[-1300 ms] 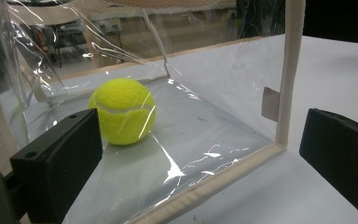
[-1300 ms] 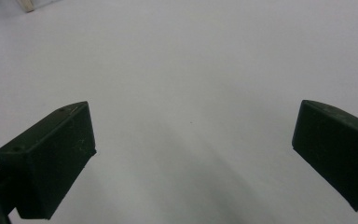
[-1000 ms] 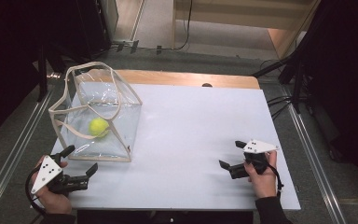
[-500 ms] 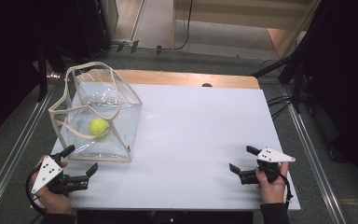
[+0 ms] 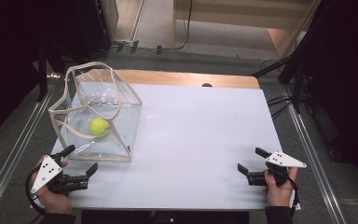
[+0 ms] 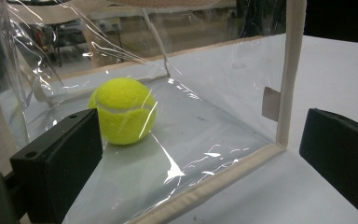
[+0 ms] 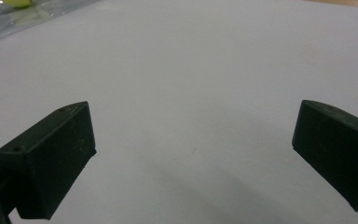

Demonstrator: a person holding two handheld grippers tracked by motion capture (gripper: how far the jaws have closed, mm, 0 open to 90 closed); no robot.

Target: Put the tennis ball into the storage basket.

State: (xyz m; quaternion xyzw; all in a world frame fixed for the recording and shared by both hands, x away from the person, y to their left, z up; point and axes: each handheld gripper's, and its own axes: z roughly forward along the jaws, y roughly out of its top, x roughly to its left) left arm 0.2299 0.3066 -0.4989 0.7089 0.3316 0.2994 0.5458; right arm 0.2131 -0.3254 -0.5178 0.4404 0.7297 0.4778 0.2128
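We've got a white table [image 5: 200, 140] with a clear bag [image 5: 100, 116] standing on its far-left part; the bag has beige trim along its edges and beige handles looping over its open top; the tennis ball [image 5: 99, 127] sits inside it on the bag's floor, nearer the front than the back.

Left gripper [image 5: 80, 163] is at the near-left corner of the table, held in the left hand [image 5: 51, 196], jaws spread wide with nothing between them; it sits just in front of the bag's near edge, one jaw tip close to the front-left corner of the bag; contact we can't confirm. In the left gripper view the ball [image 6: 122, 111] shows through the clear front wall, between the two black jaws but behind the plastic; the bag's beige bottom seam [image 6: 214, 182] runs across in front of the jaws, and a vertical trim strip [image 6: 289, 70] stands near the right-hand jaw.

Right gripper [image 5: 251, 161] is at the near-right of the table, held in the right hand [image 5: 277, 189], well apart from the bag; jaws wide, empty, low over the table. In the right gripper view we see bare white surface [image 7: 191, 70] between the jaws; a corner of the bag [image 7: 23, 14] sits at top left.
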